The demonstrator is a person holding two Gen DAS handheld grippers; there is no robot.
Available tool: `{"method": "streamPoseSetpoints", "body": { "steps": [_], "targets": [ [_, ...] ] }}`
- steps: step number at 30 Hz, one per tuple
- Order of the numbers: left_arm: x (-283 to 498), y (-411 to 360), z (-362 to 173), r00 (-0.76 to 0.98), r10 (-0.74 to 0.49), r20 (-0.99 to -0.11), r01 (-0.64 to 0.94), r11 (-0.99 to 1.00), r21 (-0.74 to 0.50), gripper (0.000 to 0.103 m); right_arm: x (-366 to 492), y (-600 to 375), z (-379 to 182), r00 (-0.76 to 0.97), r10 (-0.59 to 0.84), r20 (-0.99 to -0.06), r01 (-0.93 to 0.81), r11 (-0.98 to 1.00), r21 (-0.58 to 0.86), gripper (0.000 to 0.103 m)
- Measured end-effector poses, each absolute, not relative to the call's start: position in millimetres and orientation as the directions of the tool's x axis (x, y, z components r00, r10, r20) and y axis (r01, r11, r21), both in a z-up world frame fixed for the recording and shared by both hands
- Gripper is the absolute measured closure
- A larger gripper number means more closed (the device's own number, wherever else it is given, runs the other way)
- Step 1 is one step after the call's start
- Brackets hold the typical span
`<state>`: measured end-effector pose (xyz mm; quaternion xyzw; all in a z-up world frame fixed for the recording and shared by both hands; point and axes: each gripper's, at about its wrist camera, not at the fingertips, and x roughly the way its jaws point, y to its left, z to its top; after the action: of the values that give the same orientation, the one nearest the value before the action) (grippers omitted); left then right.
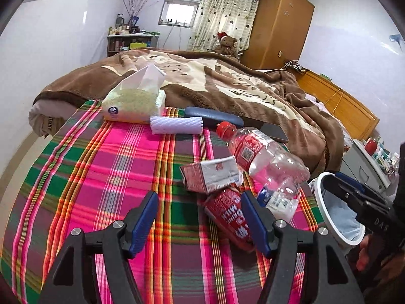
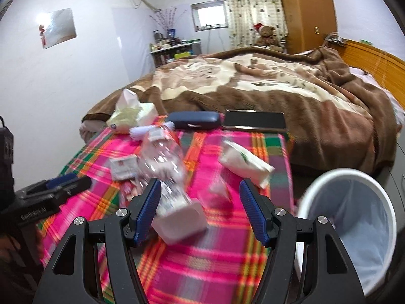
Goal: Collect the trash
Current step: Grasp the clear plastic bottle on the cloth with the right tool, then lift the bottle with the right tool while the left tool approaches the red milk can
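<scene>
Trash lies on a plaid cloth: a clear plastic bottle with a red cap, a silver and red carton, and a red milk carton. My left gripper is open above the cloth, and its right finger is beside the red carton. My right gripper is open, with nothing pressed by its pads. Below it, blurred, are the bottle and a small white container. A white packet lies further right. The white bin stands at the cloth's right edge.
A tissue pack, a rolled white cloth, a blue case and a dark phone lie at the cloth's far edge. A brown blanket covers the bed behind. A grey drawer unit stands beyond the bin.
</scene>
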<state>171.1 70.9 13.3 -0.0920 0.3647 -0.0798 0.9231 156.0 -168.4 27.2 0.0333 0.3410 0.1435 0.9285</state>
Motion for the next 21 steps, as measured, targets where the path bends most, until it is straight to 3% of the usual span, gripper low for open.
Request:
{"method": "streamPoseSetpoints", "body": {
  "steps": [21],
  "targets": [
    [206, 70, -11, 0.659, -0.291, -0.694, 0.118, 0.951, -0.286, 0.035, 219, -126, 10, 0.600, 0.357, -0.716, -0.360, 0.920, 0.158, 0.037]
  ]
}}
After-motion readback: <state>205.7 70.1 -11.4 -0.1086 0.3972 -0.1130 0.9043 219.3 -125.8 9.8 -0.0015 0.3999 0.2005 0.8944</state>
